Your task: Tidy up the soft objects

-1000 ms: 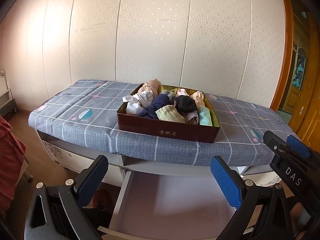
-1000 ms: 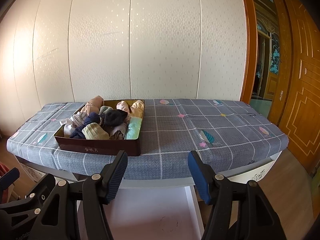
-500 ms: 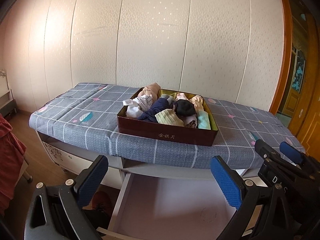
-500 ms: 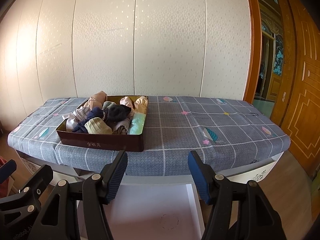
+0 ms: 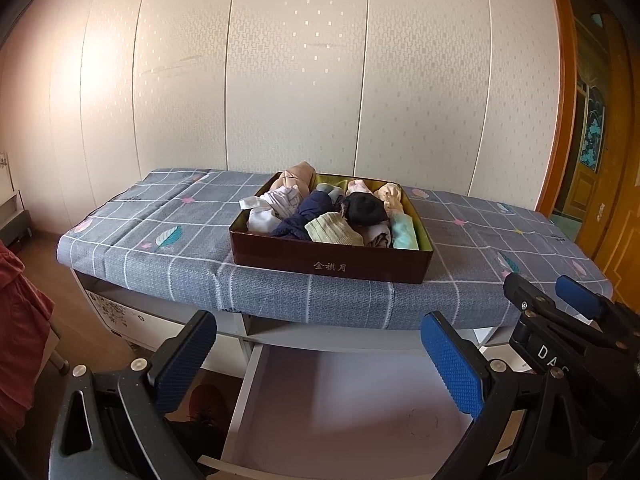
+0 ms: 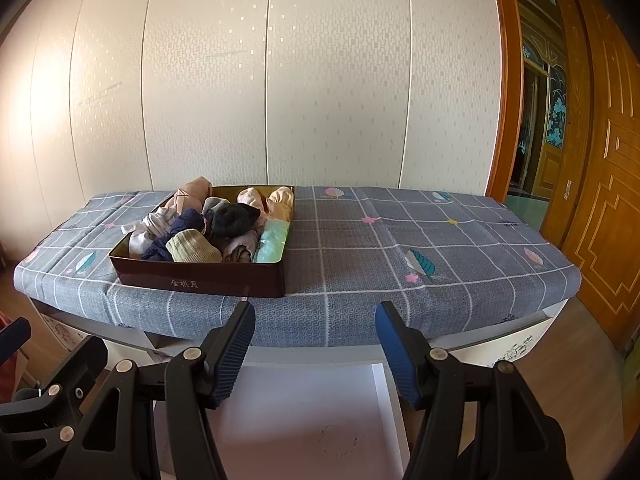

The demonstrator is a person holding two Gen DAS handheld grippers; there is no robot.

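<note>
A dark red box [image 5: 328, 265] [image 6: 200, 280] sits on a grey checked cloth and holds several rolled soft items: a black one [image 5: 366, 209], a navy one [image 5: 314, 214], a pale green ribbed one [image 5: 334, 231] [image 6: 192, 247], a mint one [image 6: 273, 239]. My left gripper [image 5: 320, 360] is open and empty, well short of the box, over a pulled-out white drawer [image 5: 344, 412]. My right gripper [image 6: 316, 348] is open and empty, also above the drawer [image 6: 304, 420]. It shows at the right edge of the left wrist view as the right gripper [image 5: 560, 320].
The cloth-covered cabinet top [image 6: 400, 248] stretches right of the box, against a pale panelled wall [image 6: 320, 80]. A wooden door [image 6: 600, 184] stands at the right. Red fabric [image 5: 20, 320] hangs at the far left above the wooden floor.
The box has drifted slightly down and away in both views; the right gripper sits a little lower at the edge of the left wrist view. Both grippers' jaws keep the same gap.
</note>
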